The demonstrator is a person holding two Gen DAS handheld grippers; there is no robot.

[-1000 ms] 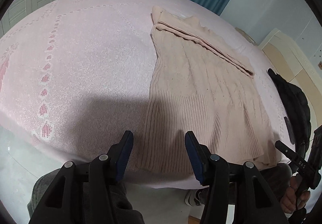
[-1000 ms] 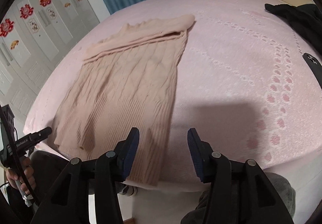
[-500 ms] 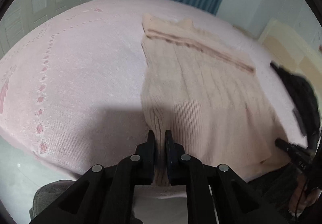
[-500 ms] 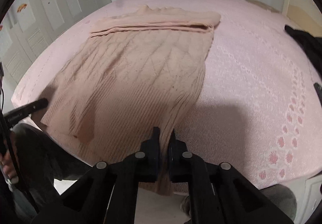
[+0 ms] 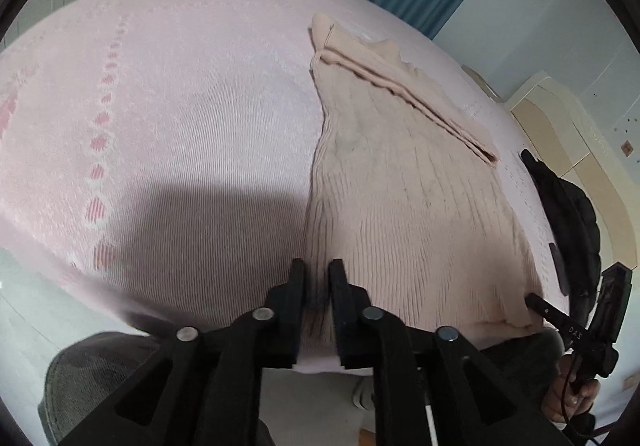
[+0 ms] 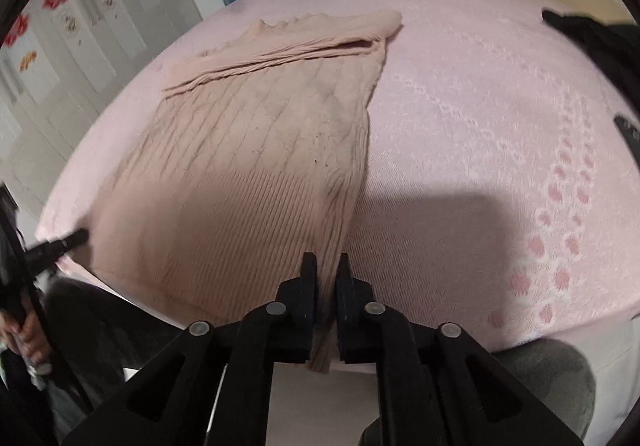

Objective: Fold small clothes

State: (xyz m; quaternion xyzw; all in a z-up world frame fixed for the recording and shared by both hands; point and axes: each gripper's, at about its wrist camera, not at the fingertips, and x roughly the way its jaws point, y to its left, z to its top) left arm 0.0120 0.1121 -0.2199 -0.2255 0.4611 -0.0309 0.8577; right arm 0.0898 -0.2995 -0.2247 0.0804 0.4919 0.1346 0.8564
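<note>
A beige knitted sweater (image 5: pixel 400 205) lies flat on the pink bed cover (image 5: pixel 180 105), its sleeves folded across the far end and its ribbed hem toward me. My left gripper (image 5: pixel 318 266) pinches the hem's left corner; fabric fills the narrow gap between the pads, and the jaws are opening slightly. In the right wrist view the sweater (image 6: pixel 248 173) runs away from my right gripper (image 6: pixel 327 260), which pinches the hem's right corner, where a strip of knit hangs between the pads. Its jaws are opening slightly as well.
A black garment (image 5: pixel 568 205) lies on the bed to the right of the sweater, and it also appears at the far right (image 6: pixel 592 33). Blue curtains hang behind the bed. The bed's near edge and floor are just below the grippers.
Both grippers went from wide open above the hem to closed on its two corners. Since half a second ago the gaps between the pads have widened a little.
</note>
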